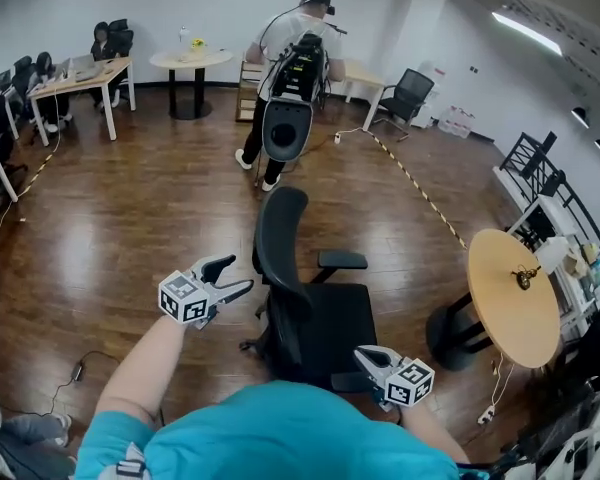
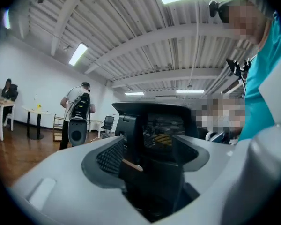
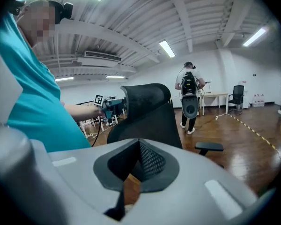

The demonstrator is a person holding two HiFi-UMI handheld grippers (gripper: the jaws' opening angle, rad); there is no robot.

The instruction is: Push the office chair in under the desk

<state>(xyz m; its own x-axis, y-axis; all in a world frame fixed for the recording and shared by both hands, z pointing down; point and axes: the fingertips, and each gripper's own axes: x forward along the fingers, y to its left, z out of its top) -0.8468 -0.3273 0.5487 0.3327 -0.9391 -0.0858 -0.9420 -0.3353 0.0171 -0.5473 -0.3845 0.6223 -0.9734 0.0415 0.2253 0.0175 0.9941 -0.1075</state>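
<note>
Black mesh-back office chair [image 1: 325,318], upright on open wood floor [image 1: 130,228]

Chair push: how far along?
Done: nothing visible. The office chair stands out on the wooden floor, with no desk beside it. In hand: left gripper, open, beside the backrest; right gripper, shut, by the seat; contact unclear. Left: the whole push.
</note>
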